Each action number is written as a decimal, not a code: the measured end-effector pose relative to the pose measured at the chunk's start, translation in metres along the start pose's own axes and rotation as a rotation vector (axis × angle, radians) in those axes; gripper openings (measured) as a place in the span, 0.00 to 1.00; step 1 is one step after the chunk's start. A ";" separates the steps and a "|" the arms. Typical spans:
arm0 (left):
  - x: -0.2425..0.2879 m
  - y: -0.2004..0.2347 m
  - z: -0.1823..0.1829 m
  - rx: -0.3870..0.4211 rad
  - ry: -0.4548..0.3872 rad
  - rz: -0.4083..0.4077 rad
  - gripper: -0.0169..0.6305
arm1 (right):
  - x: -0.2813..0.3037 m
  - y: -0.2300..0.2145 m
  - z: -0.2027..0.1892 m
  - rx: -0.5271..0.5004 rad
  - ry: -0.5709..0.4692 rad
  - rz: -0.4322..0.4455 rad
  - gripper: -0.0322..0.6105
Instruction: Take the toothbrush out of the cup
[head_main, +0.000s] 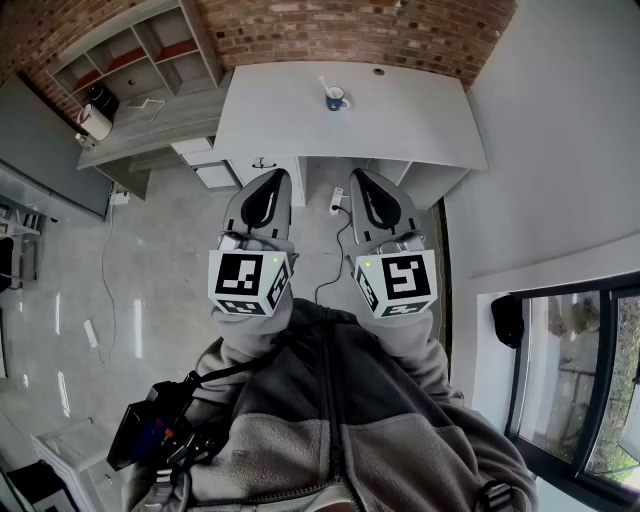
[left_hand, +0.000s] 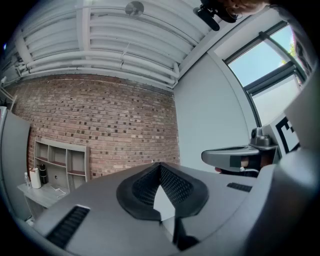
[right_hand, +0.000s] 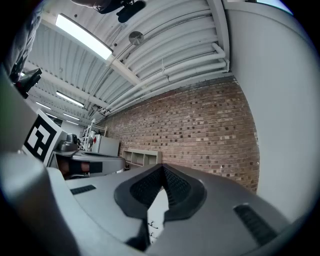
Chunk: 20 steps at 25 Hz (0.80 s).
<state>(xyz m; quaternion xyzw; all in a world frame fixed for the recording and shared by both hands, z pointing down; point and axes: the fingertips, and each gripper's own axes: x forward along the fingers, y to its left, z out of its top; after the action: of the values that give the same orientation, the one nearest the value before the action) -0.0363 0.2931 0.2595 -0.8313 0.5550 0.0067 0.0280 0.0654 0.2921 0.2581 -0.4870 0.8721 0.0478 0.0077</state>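
Note:
A blue cup (head_main: 336, 99) stands near the back middle of the white table (head_main: 420, 120). A white toothbrush (head_main: 326, 86) leans out of it to the left. Both grippers are held close to my chest, well short of the table and far from the cup. The left gripper (head_main: 274, 176) and the right gripper (head_main: 358, 175) point toward the table's front edge. In the left gripper view the left gripper (left_hand: 160, 165) has its jaws meeting at the tips with nothing held. The right gripper (right_hand: 162, 168) looks the same. Both gripper views tilt up at brick wall and ceiling, so the cup is out of sight.
A grey counter (head_main: 150, 125) with a white roll (head_main: 96, 122) and a shelf unit (head_main: 140, 50) stands at the left back. A white drawer unit (head_main: 208, 165) sits under the table's left end. A cable (head_main: 338, 240) trails over the floor between the grippers. A wall and window (head_main: 580, 380) close the right.

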 end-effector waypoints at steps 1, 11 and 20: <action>0.001 0.000 0.001 0.001 0.000 -0.001 0.03 | 0.001 0.000 0.000 0.005 0.003 0.006 0.05; 0.005 -0.008 -0.003 -0.026 0.038 -0.009 0.03 | -0.002 -0.001 -0.011 0.027 0.065 0.023 0.05; 0.008 -0.070 -0.034 -0.044 0.077 -0.025 0.03 | -0.056 -0.034 -0.048 0.053 0.110 0.026 0.05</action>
<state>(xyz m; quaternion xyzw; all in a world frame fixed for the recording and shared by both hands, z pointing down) 0.0303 0.3108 0.2955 -0.8383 0.5449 -0.0133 -0.0116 0.1251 0.3176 0.3067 -0.4772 0.8784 -0.0018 -0.0280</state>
